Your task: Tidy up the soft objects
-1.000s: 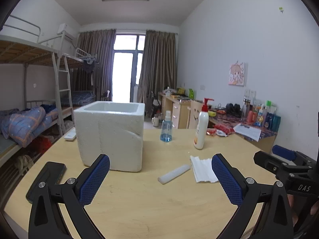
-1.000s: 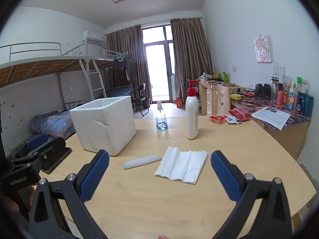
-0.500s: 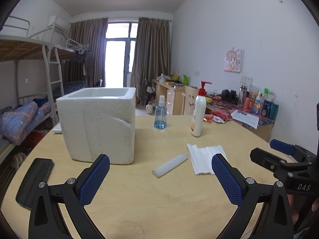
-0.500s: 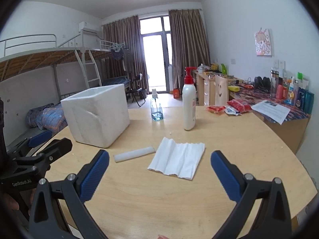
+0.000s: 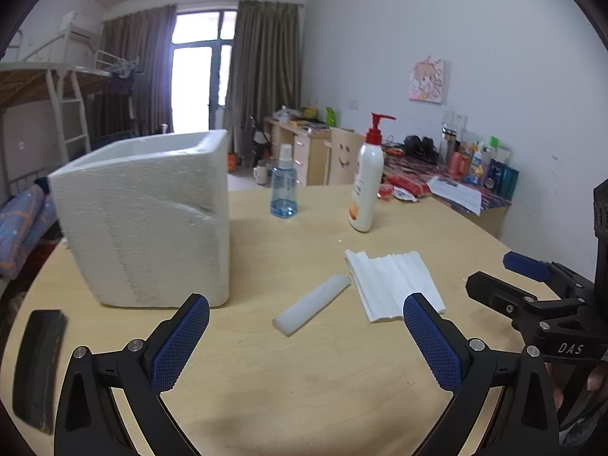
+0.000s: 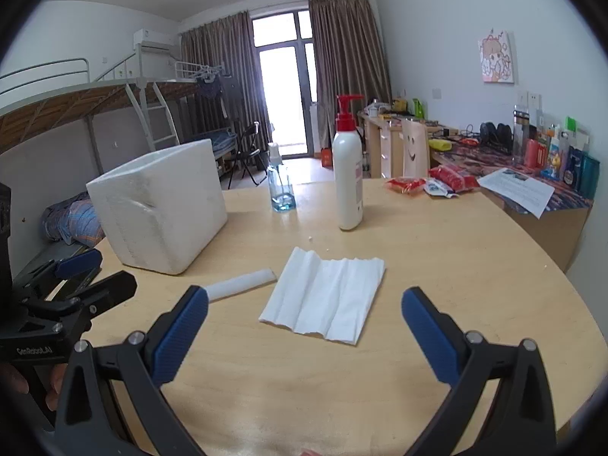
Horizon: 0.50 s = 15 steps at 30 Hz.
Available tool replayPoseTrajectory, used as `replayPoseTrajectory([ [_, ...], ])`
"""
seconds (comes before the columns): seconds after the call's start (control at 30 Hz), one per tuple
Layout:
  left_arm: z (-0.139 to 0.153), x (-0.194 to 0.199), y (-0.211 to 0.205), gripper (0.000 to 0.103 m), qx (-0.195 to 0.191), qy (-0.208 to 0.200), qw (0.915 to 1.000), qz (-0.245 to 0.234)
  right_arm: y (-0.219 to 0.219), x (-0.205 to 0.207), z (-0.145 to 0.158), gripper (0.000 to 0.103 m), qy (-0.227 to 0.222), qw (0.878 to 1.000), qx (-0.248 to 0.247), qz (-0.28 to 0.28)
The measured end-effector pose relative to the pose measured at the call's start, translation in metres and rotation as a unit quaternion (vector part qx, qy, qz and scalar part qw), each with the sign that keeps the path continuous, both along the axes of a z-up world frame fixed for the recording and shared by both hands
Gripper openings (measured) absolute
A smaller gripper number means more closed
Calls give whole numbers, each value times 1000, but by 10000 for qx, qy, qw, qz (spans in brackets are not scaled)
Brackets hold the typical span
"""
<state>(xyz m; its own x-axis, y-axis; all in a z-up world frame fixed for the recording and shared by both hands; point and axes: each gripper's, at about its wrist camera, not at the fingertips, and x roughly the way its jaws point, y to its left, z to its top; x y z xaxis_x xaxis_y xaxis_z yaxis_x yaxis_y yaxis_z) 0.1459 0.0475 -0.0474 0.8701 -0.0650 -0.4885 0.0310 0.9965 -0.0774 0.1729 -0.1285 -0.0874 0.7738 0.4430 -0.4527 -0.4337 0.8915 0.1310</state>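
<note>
A white foam stick [image 5: 311,303] [image 6: 241,284] lies on the wooden table beside a folded white paper towel [image 5: 393,284] [image 6: 326,298]. A white foam box [image 5: 148,216] [image 6: 159,205], open at the top, stands left of them. My left gripper [image 5: 306,338] is open, low over the table, with the foam stick just ahead between its fingers. My right gripper [image 6: 304,336] is open too, the paper towel straight ahead of it. Each gripper shows at the edge of the other's view: the right gripper [image 5: 532,292] and the left gripper [image 6: 72,288].
A white pump bottle with a red top [image 5: 365,186] [image 6: 347,174] and a small blue spray bottle [image 5: 283,190] [image 6: 280,186] stand behind the towel. A black flat object [image 5: 38,364] lies at the table's left edge. Desks with clutter line the right wall; bunk beds at left.
Both grippers have come closer to the table and the items; the box, stick and towel look larger and nearer. Both stay open and nothing on the table has moved.
</note>
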Motion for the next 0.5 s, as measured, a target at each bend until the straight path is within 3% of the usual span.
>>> replayPoseTrajectory([
  [0.27,-11,29,0,102,105,299,9980,-554,2,14,-9,103,171,9998,-111,-29],
  [0.5,-28,55,-3,102,289,858,9894,-1133,5,25,-21,103,388,9992,-132,-18],
])
